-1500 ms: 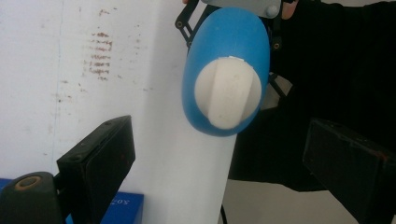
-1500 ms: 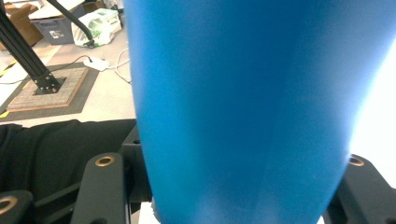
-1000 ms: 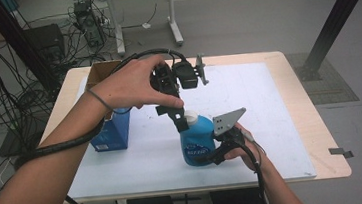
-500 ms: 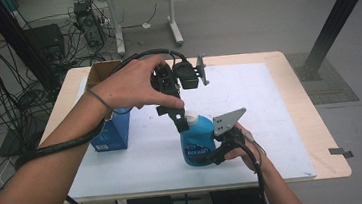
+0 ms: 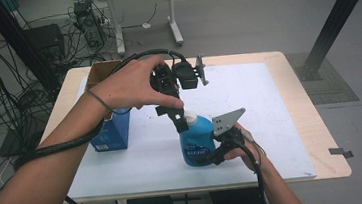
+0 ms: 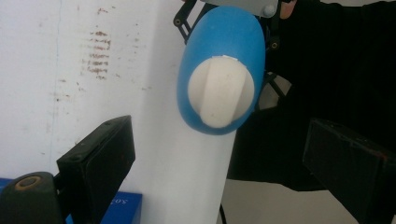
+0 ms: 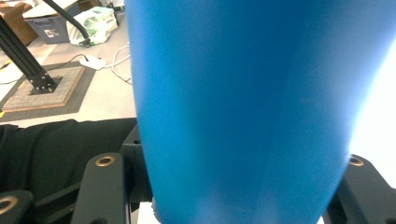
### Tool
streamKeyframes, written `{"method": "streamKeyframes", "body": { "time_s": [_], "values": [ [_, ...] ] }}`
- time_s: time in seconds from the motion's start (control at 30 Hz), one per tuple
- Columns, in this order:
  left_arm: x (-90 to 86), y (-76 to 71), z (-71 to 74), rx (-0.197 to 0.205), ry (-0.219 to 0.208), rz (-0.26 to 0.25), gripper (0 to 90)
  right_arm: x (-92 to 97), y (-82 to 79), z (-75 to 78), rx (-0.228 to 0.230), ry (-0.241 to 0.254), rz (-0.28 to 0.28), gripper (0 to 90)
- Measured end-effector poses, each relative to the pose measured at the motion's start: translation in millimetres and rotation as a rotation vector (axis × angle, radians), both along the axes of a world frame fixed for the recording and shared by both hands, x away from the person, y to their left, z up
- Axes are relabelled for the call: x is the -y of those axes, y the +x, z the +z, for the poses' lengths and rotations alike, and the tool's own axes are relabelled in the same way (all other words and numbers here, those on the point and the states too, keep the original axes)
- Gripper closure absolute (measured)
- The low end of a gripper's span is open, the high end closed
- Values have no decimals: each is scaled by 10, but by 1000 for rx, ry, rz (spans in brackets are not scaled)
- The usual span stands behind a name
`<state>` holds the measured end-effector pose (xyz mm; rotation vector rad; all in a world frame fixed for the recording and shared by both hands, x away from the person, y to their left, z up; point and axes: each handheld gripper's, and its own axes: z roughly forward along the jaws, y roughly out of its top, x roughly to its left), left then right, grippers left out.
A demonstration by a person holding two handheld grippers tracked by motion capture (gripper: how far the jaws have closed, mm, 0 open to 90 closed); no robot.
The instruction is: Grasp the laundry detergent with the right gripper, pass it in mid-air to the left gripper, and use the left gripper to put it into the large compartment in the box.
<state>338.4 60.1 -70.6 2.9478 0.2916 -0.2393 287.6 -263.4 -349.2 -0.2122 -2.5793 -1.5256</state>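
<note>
The right gripper (image 5: 213,154) squeezes the blue bottle (image 5: 196,143) low on its side; the bottle stands upright on the white mat (image 5: 270,108) near the front edge; the left gripper (image 5: 181,122) hangs just above the white cap (image 6: 221,92), jaws wide apart, nothing between them; a blue box (image 5: 112,133) sits further left.

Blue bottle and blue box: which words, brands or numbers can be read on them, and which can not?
Blue bottle: white lettering on its front, too blurred to read.
Blue box: small white print near its lower edge, too small to read; in the left gripper view, pale characters on its corner, not legible.
White cap: no text.
So no text can be quoted.
</note>
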Motion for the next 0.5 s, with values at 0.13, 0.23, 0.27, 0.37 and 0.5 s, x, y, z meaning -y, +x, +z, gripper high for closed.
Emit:
{"method": "streamKeyframes", "body": {
  "time_s": [0.13, 0.23, 0.27, 0.37, 0.5],
  "values": [
    [6, 0, -9, -1, 3, -3, 95, -4, 2, 1, 0, -2, 1, 405],
    [1, -6, -8, -1, 1, -3, 95, -13, -4, 2, 1, -1, 2, 406],
    [1, -10, -5, 1, 2, -2, 95, -15, -5, 1, 1, -1, 2, 405],
    [-4, -12, 2, 2, 1, -2, 95, -20, -6, 4, 0, -2, 3, 405],
    [-1, -13, 7, 2, 5, -5, 95, -20, -5, 2, 0, -2, 1, 405]
  ]
}}
